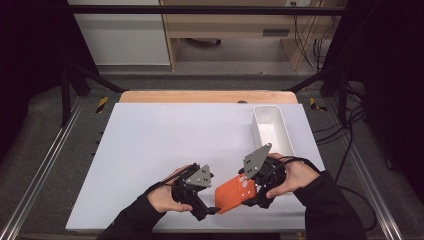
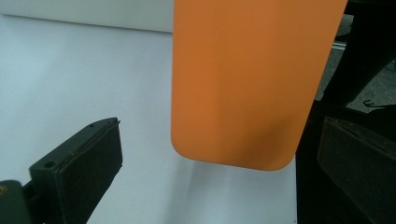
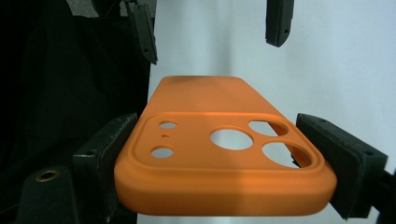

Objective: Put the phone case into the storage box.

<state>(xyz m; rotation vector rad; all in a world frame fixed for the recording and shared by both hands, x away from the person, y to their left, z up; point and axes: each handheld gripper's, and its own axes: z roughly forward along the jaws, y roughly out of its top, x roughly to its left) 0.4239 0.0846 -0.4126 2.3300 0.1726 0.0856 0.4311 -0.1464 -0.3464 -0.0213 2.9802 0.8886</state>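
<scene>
Orange silicone phone case (image 1: 235,194) hangs above the white table (image 1: 165,145), near its front edge, well short of the white oblong plastic bin (image 1: 272,128). My right gripper (image 3: 224,154) clamps its camera end; my left gripper (image 2: 205,163) gapes around its plain end, untouching.

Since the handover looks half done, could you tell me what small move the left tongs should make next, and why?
Probably close the left tongs on the free end of the orange phone case. Their jaws stand open on either side of that end without touching it, while the right tongs clamp the camera end above the white table.
</scene>
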